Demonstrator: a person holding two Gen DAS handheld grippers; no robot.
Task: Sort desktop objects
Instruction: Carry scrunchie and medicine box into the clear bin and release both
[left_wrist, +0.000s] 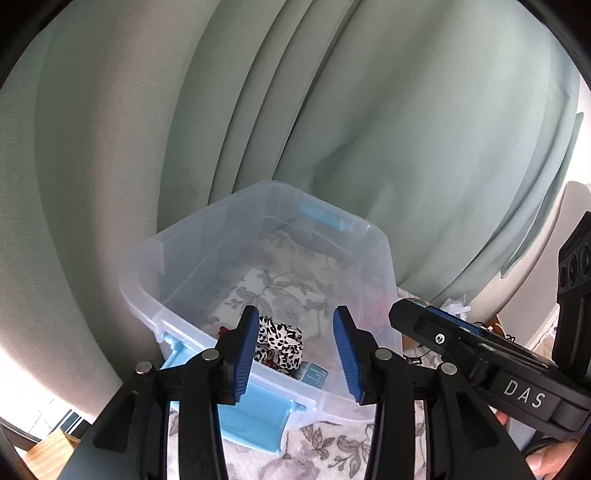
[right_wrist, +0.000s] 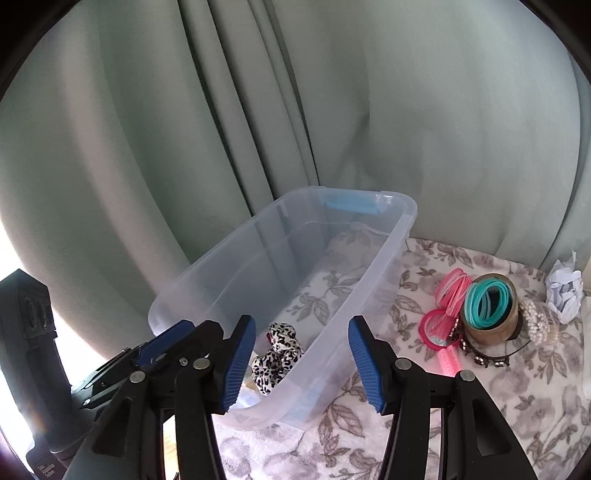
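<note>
A clear plastic bin with blue latches stands on a flowered cloth in front of a green curtain. In its near end lies a leopard-print scrunchie, next to a small blue-grey box. My left gripper hangs open above that end, its pads apart and off the scrunchie. My right gripper is open too, over the bin's near right wall with nothing between its fingers. From there the scrunchie shows on the bin floor.
Right of the bin, the cloth carries pink rings, teal rings on a brown tape roll, a pink hair roller, a studded headband, a pearl piece and crumpled paper. The curtain closes the back.
</note>
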